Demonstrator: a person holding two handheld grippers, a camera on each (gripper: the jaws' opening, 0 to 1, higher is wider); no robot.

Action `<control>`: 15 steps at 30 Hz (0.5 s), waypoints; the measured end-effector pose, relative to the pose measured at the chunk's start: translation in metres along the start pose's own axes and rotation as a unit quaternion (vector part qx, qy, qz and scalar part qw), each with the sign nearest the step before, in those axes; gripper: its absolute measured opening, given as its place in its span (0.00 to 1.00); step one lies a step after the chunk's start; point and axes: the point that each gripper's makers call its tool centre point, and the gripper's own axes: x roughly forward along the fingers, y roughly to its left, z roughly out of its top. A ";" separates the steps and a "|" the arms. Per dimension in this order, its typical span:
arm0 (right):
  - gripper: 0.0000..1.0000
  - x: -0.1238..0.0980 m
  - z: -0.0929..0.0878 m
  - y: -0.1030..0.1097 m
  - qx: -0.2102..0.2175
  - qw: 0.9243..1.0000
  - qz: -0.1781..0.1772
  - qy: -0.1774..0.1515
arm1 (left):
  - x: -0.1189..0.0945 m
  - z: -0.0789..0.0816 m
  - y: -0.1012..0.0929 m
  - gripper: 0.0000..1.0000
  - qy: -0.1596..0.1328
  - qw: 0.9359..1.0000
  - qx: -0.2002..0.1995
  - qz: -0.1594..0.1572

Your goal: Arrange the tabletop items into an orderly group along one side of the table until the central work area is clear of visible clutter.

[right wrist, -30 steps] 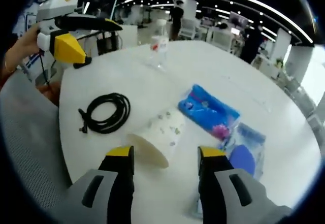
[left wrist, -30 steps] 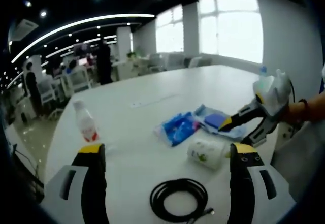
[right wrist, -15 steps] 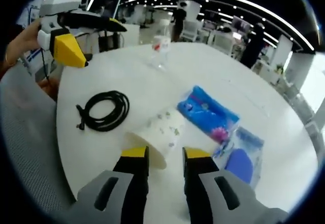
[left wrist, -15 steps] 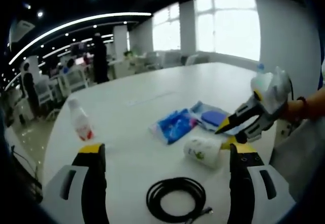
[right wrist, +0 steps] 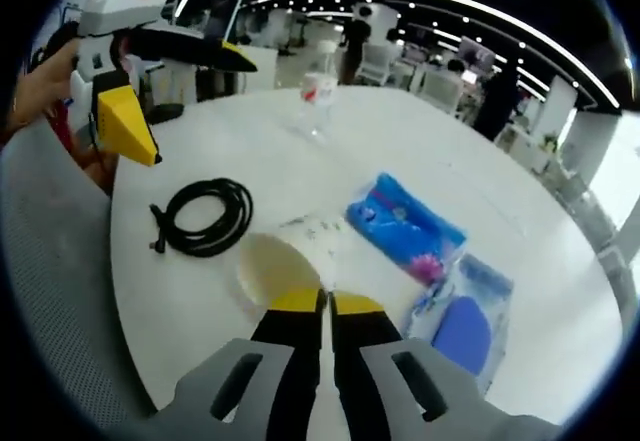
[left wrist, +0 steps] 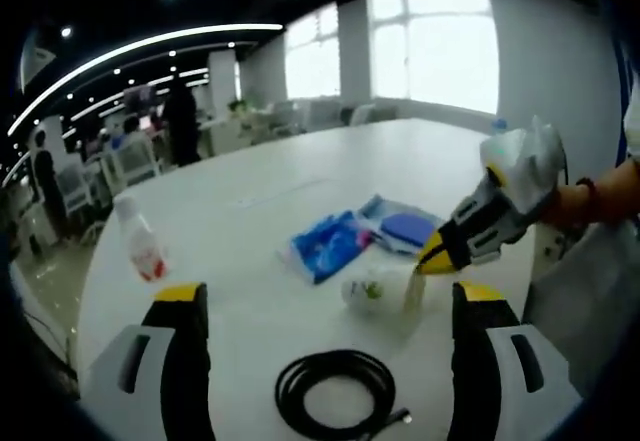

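on white table [right wrist: 560,291], right gripper [right wrist: 325,303] fingers pinch paper cup [right wrist: 272,266] rim; left gripper [left wrist: 325,296] fingers wide.

Taking the paper cup [right wrist: 283,261] as landmark: its rim is pinched between the closed jaws of the right gripper [right wrist: 326,302], so approach from that side is blocked. Just beyond the cup, passage is obstructed by the blue packet [right wrist: 403,226], with the clear pouch [right wrist: 468,311] beside it. To the cup's other side the coiled black cable [right wrist: 201,216] lies near, bare table [right wrist: 420,131] between. Well beyond stands the plastic bottle [right wrist: 318,87]. The left gripper [right wrist: 160,81] hangs above the table edge past the cable, jaws apart. Wide bare tabletop is left behind the packet.
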 end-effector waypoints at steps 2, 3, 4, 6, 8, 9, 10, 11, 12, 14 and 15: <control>0.02 -0.002 0.000 -0.001 0.013 1.000 0.001 -0.001 | 0.001 0.001 -0.002 0.99 -0.001 1.000 0.004 -0.003; 0.02 -0.002 0.000 -0.001 0.015 1.000 0.003 0.000 | 0.001 0.001 -0.003 0.99 -0.002 1.000 0.006 -0.005; 0.02 -0.003 0.000 -0.001 0.018 1.000 0.004 0.001 | 0.001 0.002 -0.004 0.99 -0.003 1.000 0.006 -0.007; 0.02 -0.004 0.000 -0.002 0.022 1.000 0.004 0.002 | 0.002 0.002 -0.006 0.98 -0.003 1.000 0.008 -0.012; 0.02 -0.007 0.000 -0.002 0.031 0.999 0.007 0.004 | 0.002 0.002 -0.008 0.98 -0.003 1.000 0.012 -0.017; 0.02 -0.008 0.001 -0.003 0.038 0.999 0.007 0.006 | 0.003 0.002 -0.010 0.98 -0.003 1.000 0.015 -0.020; 0.02 -0.009 0.000 -0.003 0.042 0.999 0.007 0.009 | 0.003 0.002 -0.011 0.98 -0.004 1.000 0.016 -0.023; 0.02 -0.010 0.000 -0.003 0.051 0.999 0.008 0.014 | 0.003 0.003 -0.013 0.98 -0.005 0.999 0.018 -0.027; 0.02 -0.011 0.000 -0.003 0.059 0.998 0.009 0.015 | 0.003 0.004 -0.014 0.98 -0.006 0.999 0.020 -0.029; 0.02 -0.015 0.002 -0.003 0.072 0.997 0.013 0.016 | 0.002 0.004 -0.016 0.98 -0.007 0.999 0.026 -0.035; 0.02 -0.017 0.004 -0.004 0.077 0.997 0.014 0.012 | 0.002 0.005 -0.017 0.98 -0.008 0.999 0.028 -0.037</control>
